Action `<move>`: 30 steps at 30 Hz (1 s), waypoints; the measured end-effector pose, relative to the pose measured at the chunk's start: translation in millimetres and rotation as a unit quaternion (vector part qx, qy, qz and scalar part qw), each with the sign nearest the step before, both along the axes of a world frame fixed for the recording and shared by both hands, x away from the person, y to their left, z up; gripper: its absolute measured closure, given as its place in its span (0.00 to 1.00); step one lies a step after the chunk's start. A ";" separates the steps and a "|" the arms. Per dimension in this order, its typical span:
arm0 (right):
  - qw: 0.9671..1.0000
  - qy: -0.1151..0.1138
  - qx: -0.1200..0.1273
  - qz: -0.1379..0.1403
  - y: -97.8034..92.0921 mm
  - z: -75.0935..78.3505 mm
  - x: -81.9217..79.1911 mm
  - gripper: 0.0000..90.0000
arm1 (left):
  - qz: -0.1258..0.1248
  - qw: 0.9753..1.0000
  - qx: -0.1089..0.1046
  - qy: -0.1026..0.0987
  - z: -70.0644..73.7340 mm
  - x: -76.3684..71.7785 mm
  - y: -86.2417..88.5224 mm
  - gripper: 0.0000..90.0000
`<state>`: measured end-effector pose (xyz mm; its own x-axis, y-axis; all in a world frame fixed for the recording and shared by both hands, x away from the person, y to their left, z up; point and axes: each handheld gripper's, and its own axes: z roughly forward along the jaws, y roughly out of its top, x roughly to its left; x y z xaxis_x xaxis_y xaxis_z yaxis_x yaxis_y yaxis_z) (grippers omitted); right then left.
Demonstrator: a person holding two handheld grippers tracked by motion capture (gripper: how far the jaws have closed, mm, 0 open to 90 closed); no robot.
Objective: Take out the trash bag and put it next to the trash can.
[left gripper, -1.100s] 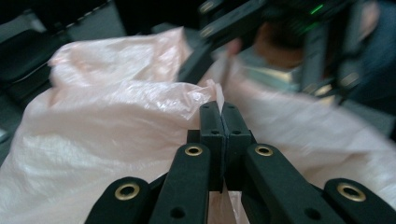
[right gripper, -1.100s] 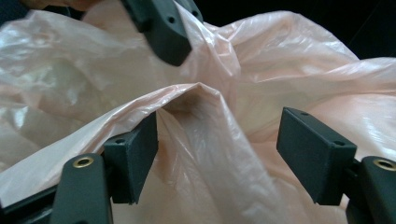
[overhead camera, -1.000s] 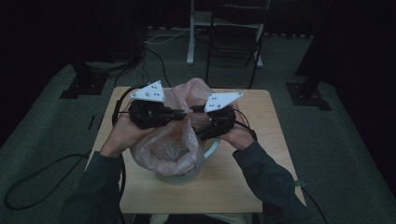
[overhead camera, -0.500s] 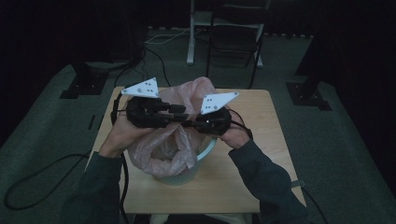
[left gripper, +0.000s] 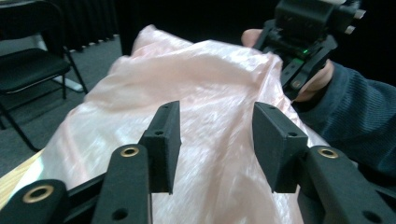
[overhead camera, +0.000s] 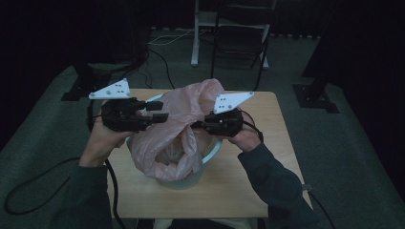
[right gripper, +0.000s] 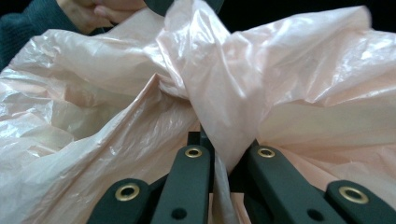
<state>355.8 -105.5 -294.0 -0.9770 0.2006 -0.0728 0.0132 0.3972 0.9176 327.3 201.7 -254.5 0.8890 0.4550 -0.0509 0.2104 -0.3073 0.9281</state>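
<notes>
A thin pink plastic bag (overhead camera: 177,125) lines a pale round bin (overhead camera: 213,153) on the wooden table (overhead camera: 239,191). In the right gripper view, my right gripper (right gripper: 224,158) is shut on a twisted fold of the pink bag (right gripper: 210,93). From above, the right gripper (overhead camera: 199,125) points left at the bag's right side. My left gripper (overhead camera: 160,111) points right at the bag's left side, held above the bin. In its own view the left gripper (left gripper: 215,121) is open with nothing between its fingers; the bag (left gripper: 205,79) lies just beyond them, and the right gripper (left gripper: 303,42) shows farther off.
The bin stands in the middle of the small table, with bare wood at the front and right. On the dark floor behind the table are a black chair (overhead camera: 241,43) and stand bases (overhead camera: 315,98). Cables trail off the table's left side (overhead camera: 28,191).
The left gripper has drawn back to the left, away from the right one, and now stands open. The right gripper has stayed shut on the bag, almost in place.
</notes>
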 end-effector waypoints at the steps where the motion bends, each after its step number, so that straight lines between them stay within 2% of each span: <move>1: 1.000 0.000 0.000 0.000 -1.0 0.9 -0.5 0.99 | 0.006 1.000 -0.004 0.001 -1.6 -0.1 3.8 0.58; 3: 1.000 0.001 0.000 -0.002 -2.4 2.5 -1.8 0.99 | 0.024 1.000 -0.006 0.000 -4.6 -0.2 11.3 0.58; 6: 1.000 0.001 0.009 -0.002 -6.6 5.6 -3.3 0.99 | 0.037 0.999 -0.026 0.006 -9.0 -0.4 24.7 0.57; 10: 1.000 0.001 0.019 -0.003 -10.6 10.8 -4.2 0.99 | 0.067 0.998 -0.016 0.007 -16.6 -1.4 32.9 0.56; 14: 1.000 0.002 0.031 0.000 -12.7 16.5 -6.1 0.99 | 0.085 0.996 -0.017 0.006 -27.0 -3.0 36.3 0.54; 17: 0.999 -0.002 0.036 0.001 -14.8 20.2 -8.8 0.99 | 0.094 0.995 -0.018 0.009 -34.8 -2.4 38.2 0.54; 22: 0.999 0.001 0.046 0.006 -19.4 23.8 -11.5 0.99 | 0.107 0.994 0.000 0.013 -43.8 -0.5 35.2 0.54; 24: 0.999 0.002 0.047 0.006 -20.5 24.5 -11.8 0.98 | 0.107 0.994 0.001 0.014 -44.8 -0.4 34.4 0.54; 25: 0.998 0.007 0.056 0.010 -22.2 25.8 -12.2 0.98 | 0.111 0.994 0.010 0.014 -45.7 -0.1 31.8 0.54; 30: 0.998 0.007 0.060 0.013 -23.7 28.2 -14.3 0.98 | 0.109 0.994 0.014 0.011 -45.9 0.0 28.7 0.53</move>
<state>341.5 -129.2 -265.8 -0.9826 0.1821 -0.0355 0.0183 0.2854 0.9582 327.4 230.5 -300.4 0.7679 0.6384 -0.0534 0.2950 -0.2784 0.9141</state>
